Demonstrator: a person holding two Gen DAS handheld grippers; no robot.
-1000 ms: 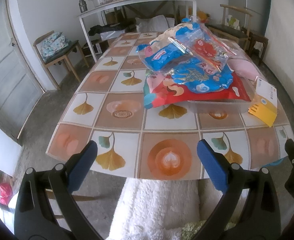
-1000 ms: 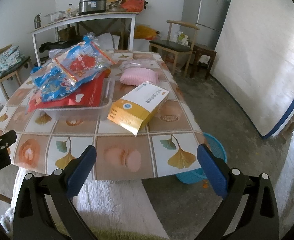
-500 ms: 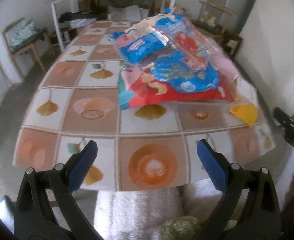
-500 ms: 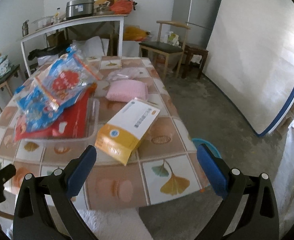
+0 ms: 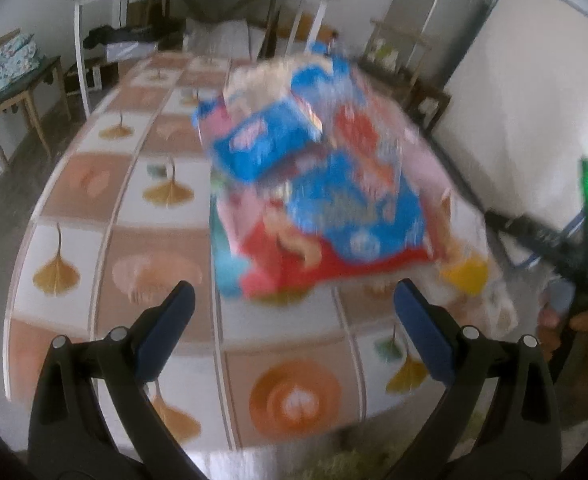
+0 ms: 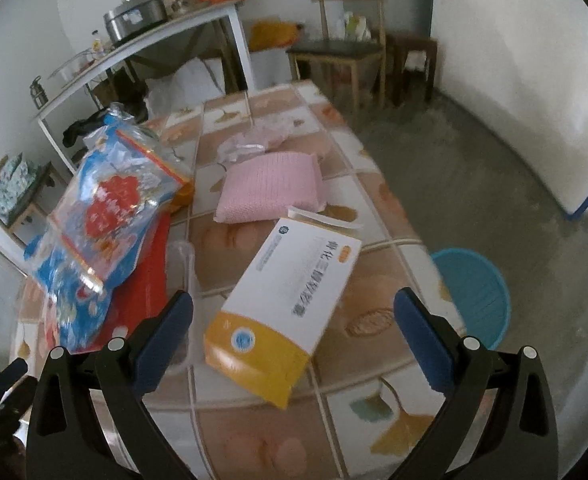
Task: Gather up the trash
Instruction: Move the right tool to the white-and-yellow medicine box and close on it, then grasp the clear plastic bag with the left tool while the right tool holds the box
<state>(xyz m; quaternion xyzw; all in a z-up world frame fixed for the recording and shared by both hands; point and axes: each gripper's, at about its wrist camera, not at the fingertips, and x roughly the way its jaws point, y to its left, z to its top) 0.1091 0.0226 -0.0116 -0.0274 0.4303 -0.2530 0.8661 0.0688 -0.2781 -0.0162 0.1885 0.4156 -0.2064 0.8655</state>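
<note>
1. Right gripper (image 6: 293, 322): fingers spread wide, holding nothing. Against the view 1 second ago it has come in over the table (image 6: 378, 344) and angled downward; the box now sits between and just beyond its tips.
2. White-and-orange box (image 6: 283, 306): lying flat near the table's front edge, one end flap open. It looks like the nearest piece of trash, so probably the 1st pick.
3. Left gripper (image 5: 294, 330): fingers likewise apart and empty. It has advanced toward the pile; its view is heavily motion-blurred.
4. Pile of snack wrappers (image 5: 314, 184): blue and red bags heaped on a clear tray (image 6: 185, 264), left of the box.
5. Pink pad (image 6: 271, 188): beyond the box, on the tabletop.
6. Teal basket (image 6: 476, 294): on the floor beside the table's right edge; likely the trash receptacle.
7. Status: nothing collected yet; both approaches appear underway, no contact made.
</note>
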